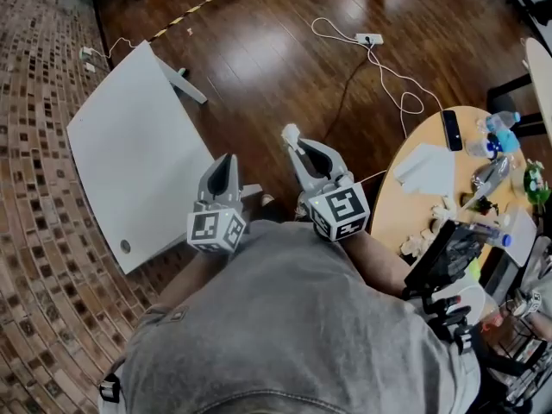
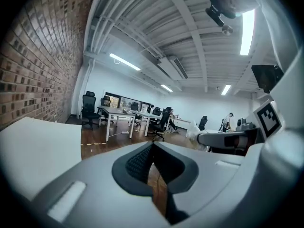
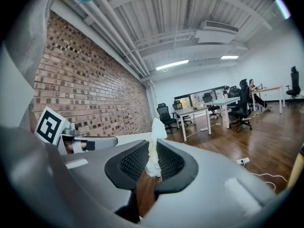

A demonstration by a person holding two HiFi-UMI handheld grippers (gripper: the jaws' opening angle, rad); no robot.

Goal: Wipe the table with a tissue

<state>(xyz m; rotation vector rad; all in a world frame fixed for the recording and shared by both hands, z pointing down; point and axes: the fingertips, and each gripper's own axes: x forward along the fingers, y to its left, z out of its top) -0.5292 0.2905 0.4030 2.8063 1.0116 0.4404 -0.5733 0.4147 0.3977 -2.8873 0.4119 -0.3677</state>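
While both claws sit close to the person's chest, the tissue is in grip and clear of any worktop.
Right claw [image 3: 153, 159] is clamped on a twisted white tissue [image 3: 153, 144] that stands lengthwise past its tips; left claw [image 2: 153, 161] is closed together, empty. The white rectangular worktop [image 1: 129, 153] lies ahead-left, nearer the left claw and apart from both. A cluttered round wooden worktop [image 1: 412, 210] lies right. Beyond are a dark wood floor [image 1: 276, 50], a white cable [image 1: 392, 80], a brick wall [image 3: 85, 80] and office desks [image 3: 202, 109].

Glossy dark wood floor [image 1: 285, 50] across the top; rough brick wall [image 1: 34, 188] at left. Smooth matt white counter [image 1: 129, 162] centre-left. Matt grey plastic right claw [image 3: 152, 147] pinches a crumpled paper tissue [image 3: 156, 127].
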